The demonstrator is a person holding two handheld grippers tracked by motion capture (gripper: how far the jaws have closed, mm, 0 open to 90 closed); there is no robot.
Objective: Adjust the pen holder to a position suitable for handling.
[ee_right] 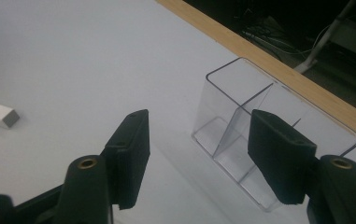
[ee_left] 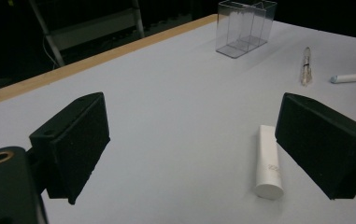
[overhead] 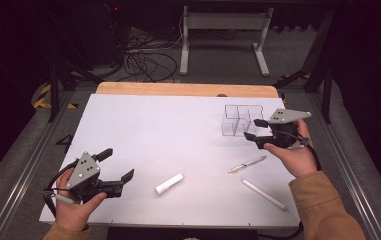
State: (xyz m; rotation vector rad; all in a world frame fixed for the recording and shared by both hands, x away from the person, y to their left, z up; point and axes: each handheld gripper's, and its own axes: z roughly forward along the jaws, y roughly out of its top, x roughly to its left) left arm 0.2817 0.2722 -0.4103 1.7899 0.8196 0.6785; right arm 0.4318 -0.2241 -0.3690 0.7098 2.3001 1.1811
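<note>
A clear plastic box [overhead: 242,120] with several compartments stands at the back right of the white table [overhead: 168,130]. My right gripper [overhead: 253,129] hovers just right of it, jaws open and empty. In the right gripper view the clear box [ee_right: 264,121] stands just beyond the open gripper [ee_right: 199,135]. My left gripper [overhead: 118,164] is open and empty near the front left edge. A short white tube [overhead: 169,183] lies to its right. In the left gripper view the tube [ee_left: 269,161] lies beside the right jaw of the open gripper [ee_left: 194,140].
A clear pen [overhead: 246,164] and a white marker [overhead: 264,194] lie at the front right, below the right hand. The table's far edge is a wooden strip [overhead: 188,89]. Beyond it are a white stand [overhead: 223,35] and floor cables [overhead: 145,62].
</note>
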